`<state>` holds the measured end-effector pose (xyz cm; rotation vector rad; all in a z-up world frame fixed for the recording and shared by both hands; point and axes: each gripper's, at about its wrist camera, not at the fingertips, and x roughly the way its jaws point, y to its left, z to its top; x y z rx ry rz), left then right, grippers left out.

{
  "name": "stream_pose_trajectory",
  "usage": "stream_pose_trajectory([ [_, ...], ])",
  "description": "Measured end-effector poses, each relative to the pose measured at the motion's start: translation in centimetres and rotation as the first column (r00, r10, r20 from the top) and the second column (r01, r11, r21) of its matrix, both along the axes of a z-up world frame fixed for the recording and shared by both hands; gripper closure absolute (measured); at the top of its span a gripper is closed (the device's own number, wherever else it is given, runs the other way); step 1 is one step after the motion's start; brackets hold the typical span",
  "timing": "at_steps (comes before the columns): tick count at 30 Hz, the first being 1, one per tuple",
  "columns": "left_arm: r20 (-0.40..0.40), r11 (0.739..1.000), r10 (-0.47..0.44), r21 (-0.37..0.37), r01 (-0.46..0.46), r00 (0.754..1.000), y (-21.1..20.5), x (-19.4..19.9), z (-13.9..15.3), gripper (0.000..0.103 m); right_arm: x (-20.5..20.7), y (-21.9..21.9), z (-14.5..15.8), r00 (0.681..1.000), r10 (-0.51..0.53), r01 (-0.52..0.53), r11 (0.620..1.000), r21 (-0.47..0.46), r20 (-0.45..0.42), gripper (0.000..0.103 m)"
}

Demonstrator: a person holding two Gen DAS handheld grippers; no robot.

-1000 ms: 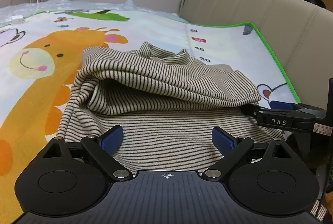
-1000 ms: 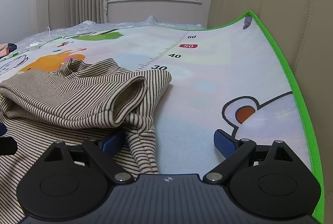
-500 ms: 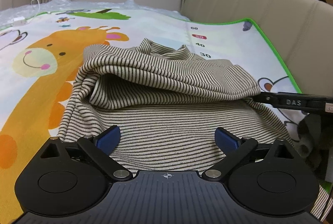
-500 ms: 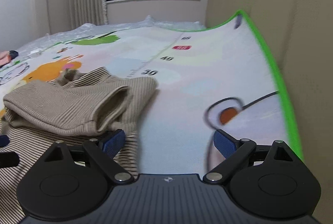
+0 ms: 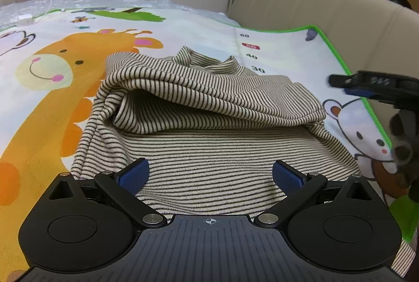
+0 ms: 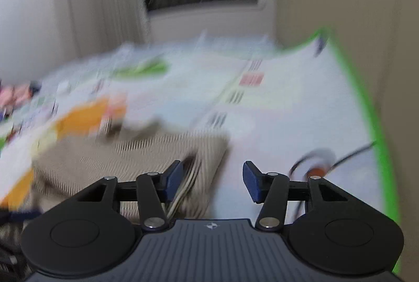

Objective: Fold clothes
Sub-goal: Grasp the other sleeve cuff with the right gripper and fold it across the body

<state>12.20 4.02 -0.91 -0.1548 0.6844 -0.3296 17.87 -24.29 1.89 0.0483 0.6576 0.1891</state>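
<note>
A striped garment [image 5: 209, 109] lies partly folded on a cartoon play mat [image 5: 52, 77] beside a beige sofa [image 5: 327, 9], its upper layer doubled over the lower. The left gripper [image 5: 210, 174] hovers over the near hem, jaws spread wide, gripping nothing. The right gripper [image 6: 212, 179], blurred, is closing with nothing pinched, above the garment's right edge.

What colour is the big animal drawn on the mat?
The giraffe is orange with a cream face and pink cheeks, best seen in the left wrist view.
</note>
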Motion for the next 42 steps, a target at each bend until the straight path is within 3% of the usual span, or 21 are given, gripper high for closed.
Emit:
stream_pose_trajectory([
  [4,-0.022,1.0,-0.014,0.024,0.014,1.0,-0.1,0.3,0.3,0.0,-0.2,-1.2,-1.9,0.998,-0.028,0.027,0.999,-0.038,-0.047,0.038],
  [9,-0.045,1.0,-0.005,0.015,0.005,0.999,0.5,1.0,1.2,0.0,-0.3,-2.9,1.0,0.995,-0.095,0.093,0.993,0.069,0.027,0.038],
  [12,-0.054,1.0,0.009,0.022,-0.008,0.998,0.6,1.6,1.9,0.0,1.0,-1.8,1.5,0.999,-0.049,0.044,0.983,0.18,0.023,0.038],
  [14,-0.051,0.999,0.017,0.032,-0.015,0.999,0.7,2.0,2.4,0.0,2.5,0.6,0.8,1.0,0.002,0.002,0.983,0.182,-0.022,0.038],
  [15,-0.052,0.999,0.022,0.039,-0.02,0.998,0.7,2.2,2.5,0.0,3.3,2.1,0.1,0.998,0.02,-0.011,0.988,0.156,-0.056,0.04],
  [16,-0.054,0.999,0.027,0.047,-0.025,0.998,0.7,2.3,2.6,0.0,3.8,3.4,-0.3,0.996,0.037,-0.027,0.991,0.129,-0.077,0.07],
  [17,-0.056,0.998,0.031,0.052,-0.028,0.998,0.6,2.5,2.7,0.0,4.1,4.6,-0.3,0.995,0.058,-0.05,0.993,0.103,-0.079,0.091],
  [20,-0.058,0.998,0.036,0.055,-0.033,0.998,0.7,2.6,2.8,0.0,3.9,6.4,2.7,0.993,0.107,-0.109,0.993,0.047,0.057,0.092],
  [22,-0.06,0.998,0.036,0.056,-0.033,0.998,0.8,2.7,2.9,0.0,3.8,6.6,5.0,0.983,0.118,-0.123,0.992,0.028,0.142,0.092],
  [25,-0.064,0.998,0.035,0.063,-0.031,0.997,1.0,2.9,2.8,0.0,4.9,5.4,6.4,0.983,0.094,-0.097,0.995,0.013,0.157,0.092],
  [30,-0.038,0.999,0.02,0.042,-0.019,0.999,1.5,2.2,3.8,0.0,6.4,2.7,0.9,0.999,0.021,-0.022,0.999,-0.031,-0.033,0.085],
  [32,0.011,1.0,0.002,0.023,-0.003,1.0,1.4,1.9,4.9,0.0,6.1,1.6,-0.7,0.998,-0.015,0.013,0.999,-0.033,-0.057,0.066],
  [34,0.063,1.0,-0.02,-0.002,0.02,0.998,1.2,1.9,6.0,0.0,5.4,0.9,-0.1,0.999,-0.045,0.044,0.999,-0.028,-0.031,0.064],
  [38,0.126,0.998,-0.063,-0.016,0.065,0.99,-0.1,4.0,6.5,0.0,3.6,1.3,3.4,0.992,-0.029,0.035,0.998,-0.045,0.122,0.064],
  [42,0.107,0.998,-0.067,0.01,0.067,0.992,-1.0,6.6,4.3,0.0,3.4,3.0,3.4,0.991,0.066,-0.072,0.996,0.046,0.12,0.063],
])
